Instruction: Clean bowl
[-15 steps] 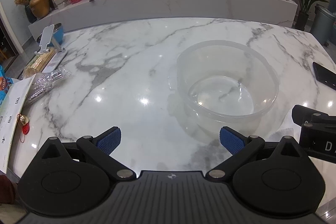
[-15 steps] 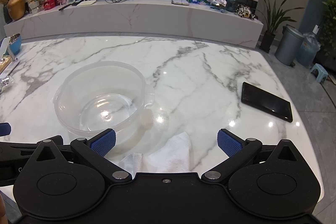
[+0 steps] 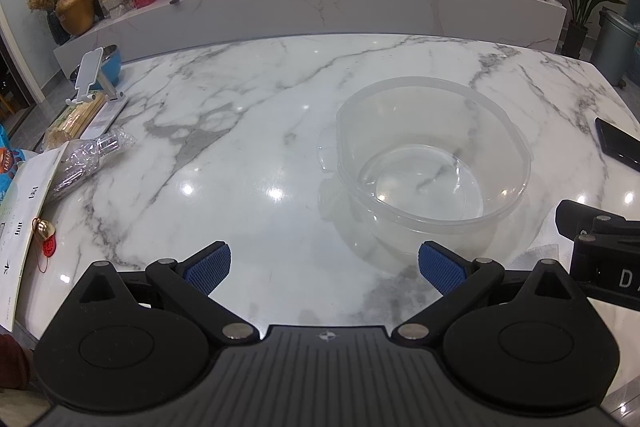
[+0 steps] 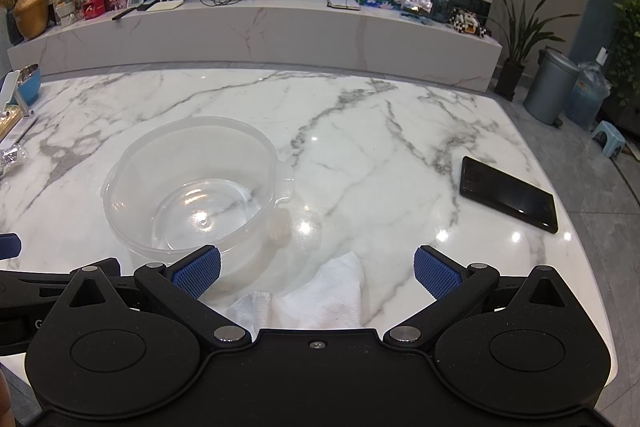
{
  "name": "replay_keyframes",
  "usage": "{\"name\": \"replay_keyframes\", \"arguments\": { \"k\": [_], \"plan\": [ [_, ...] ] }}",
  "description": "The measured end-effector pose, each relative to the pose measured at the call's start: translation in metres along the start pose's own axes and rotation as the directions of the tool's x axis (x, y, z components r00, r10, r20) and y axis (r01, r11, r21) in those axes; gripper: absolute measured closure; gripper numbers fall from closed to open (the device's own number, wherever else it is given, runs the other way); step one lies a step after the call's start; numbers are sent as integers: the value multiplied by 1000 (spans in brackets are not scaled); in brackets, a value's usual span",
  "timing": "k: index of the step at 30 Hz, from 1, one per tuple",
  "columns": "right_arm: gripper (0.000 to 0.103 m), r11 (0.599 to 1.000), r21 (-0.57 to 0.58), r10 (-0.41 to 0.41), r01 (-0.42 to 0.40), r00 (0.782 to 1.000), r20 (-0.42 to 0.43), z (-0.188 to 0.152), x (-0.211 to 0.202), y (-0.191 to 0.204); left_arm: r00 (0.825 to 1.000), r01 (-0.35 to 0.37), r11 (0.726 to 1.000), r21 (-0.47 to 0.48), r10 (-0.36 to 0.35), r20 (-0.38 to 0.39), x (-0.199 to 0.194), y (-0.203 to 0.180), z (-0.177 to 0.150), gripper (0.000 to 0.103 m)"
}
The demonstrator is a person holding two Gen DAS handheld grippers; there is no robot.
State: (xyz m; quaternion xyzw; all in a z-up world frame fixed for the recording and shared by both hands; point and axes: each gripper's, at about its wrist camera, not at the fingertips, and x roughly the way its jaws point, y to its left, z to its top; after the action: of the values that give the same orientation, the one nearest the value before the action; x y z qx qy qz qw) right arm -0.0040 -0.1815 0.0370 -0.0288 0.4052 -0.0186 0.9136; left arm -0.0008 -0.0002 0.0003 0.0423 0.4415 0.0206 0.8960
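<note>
Living room w/ a long marble TV ledge at the back; up front a white marble table w/ grey veins carries everything. Clear plastic bowl sits upright on the table, empty, small tab handles on its rim. In the right wrist view it's left of centre; in the left wrist view the bowl is right of centre.

Left hand-held gripper: blue pads spread wide, nothing btwn them, only bare marble; right pad is just in front of the bowl's near wall, contact can't be told. Right hand-held gripper: pads also spread wide, gripping nothing. White paper towel, crumpled, lies on the table btwn the right gripper's fingers near its body, just beside the bowl's near-right side, not pinched.

Black phone lies flat near the table's right edge, well apart from the bowl. At the left edge: white phone stand, blue bowl behind it, crinkled clear plastic wrap, papers.
</note>
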Motion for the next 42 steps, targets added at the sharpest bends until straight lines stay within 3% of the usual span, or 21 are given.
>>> {"name": "replay_keyframes", "arguments": {
  "k": [42],
  "plan": [
    [0, 1000, 1, 3, -3, 1000, -1, -3, 0, -1, 1000, 0, 1000, 3, 0, 0, -1, 0, -1, 1]
  ]
}}
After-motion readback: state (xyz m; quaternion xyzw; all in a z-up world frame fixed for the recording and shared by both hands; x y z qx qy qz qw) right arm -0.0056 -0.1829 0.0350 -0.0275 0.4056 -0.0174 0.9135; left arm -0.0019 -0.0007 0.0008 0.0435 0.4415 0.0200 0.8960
